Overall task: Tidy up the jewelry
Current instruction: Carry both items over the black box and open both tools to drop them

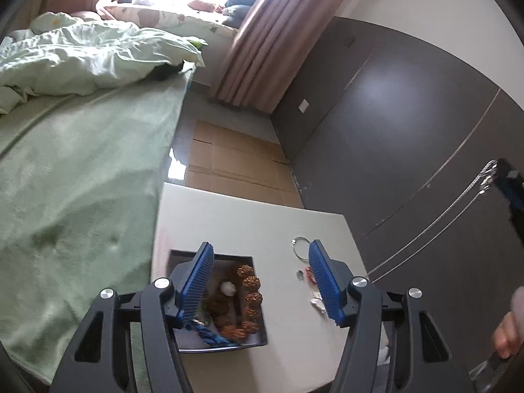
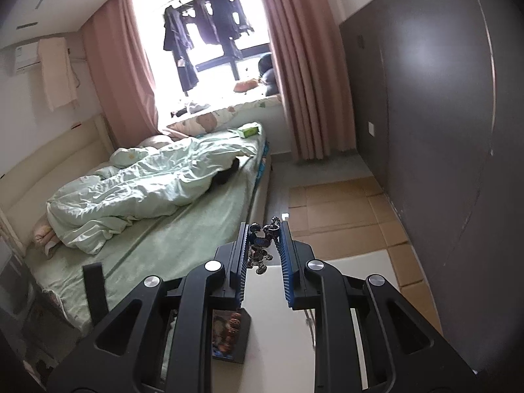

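A dark open box [image 1: 209, 254] stands on the white table [image 1: 245, 216]. It holds a brown carved-bead bracelet [image 1: 250, 298], a white bead [image 1: 228, 289] and a blue braided cord [image 1: 209, 331]. My left gripper [image 1: 261, 245] hovers over the box's right side, open, with nothing between its pads. Right of the box lie a thin silver ring [image 1: 299, 245], a small silver piece [image 1: 299, 274], a red bit [image 1: 309, 273] and a white piece [image 1: 317, 302]. My right gripper [image 2: 263, 229] is raised and shut on a silver chain necklace [image 2: 262, 249]. In the left wrist view the chain [image 1: 425, 229] hangs from it down toward the table.
A bed with green sheet [image 1: 82, 163] and crumpled quilt borders the table's left. A dark wardrobe wall [image 1: 409, 114] runs along the right. Flattened cardboard [image 1: 235, 160] covers the floor beyond the table. A person's hand [image 1: 507, 334] shows at the right edge.
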Motion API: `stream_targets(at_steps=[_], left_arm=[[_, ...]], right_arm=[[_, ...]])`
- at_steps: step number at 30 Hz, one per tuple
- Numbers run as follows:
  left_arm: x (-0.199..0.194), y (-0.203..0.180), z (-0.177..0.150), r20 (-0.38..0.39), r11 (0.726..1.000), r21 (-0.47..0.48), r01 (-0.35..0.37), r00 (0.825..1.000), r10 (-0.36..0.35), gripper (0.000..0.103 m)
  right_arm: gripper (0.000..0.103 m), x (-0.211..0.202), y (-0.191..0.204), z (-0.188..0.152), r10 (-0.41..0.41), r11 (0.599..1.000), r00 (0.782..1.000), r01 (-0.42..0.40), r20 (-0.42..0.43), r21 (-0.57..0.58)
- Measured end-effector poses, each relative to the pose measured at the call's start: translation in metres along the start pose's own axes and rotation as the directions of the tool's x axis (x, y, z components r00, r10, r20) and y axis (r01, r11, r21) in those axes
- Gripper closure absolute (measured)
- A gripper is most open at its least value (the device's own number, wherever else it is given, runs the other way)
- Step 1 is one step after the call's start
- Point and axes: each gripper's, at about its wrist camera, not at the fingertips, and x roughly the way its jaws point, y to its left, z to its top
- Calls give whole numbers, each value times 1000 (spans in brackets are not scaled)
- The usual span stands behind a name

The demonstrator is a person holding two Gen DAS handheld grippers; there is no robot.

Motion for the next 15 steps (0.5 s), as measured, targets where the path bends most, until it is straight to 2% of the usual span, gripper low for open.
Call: stream_targets(at_steps=[3, 7, 15], left_arm=[[-3, 11, 3, 16, 999, -26, -42, 999, 42, 45], [-10, 27, 8, 35, 996, -74, -45, 998, 47, 45], [-24, 40, 12, 64, 993, -106, -48, 996, 55, 45]], right_arm=[[84, -2, 17, 6, 15, 1000, 1000, -15, 8, -28], [84, -7, 43, 18, 43, 997, 999, -42, 24, -66], [84, -10, 91, 34, 92, 987, 995, -85, 46, -137]])
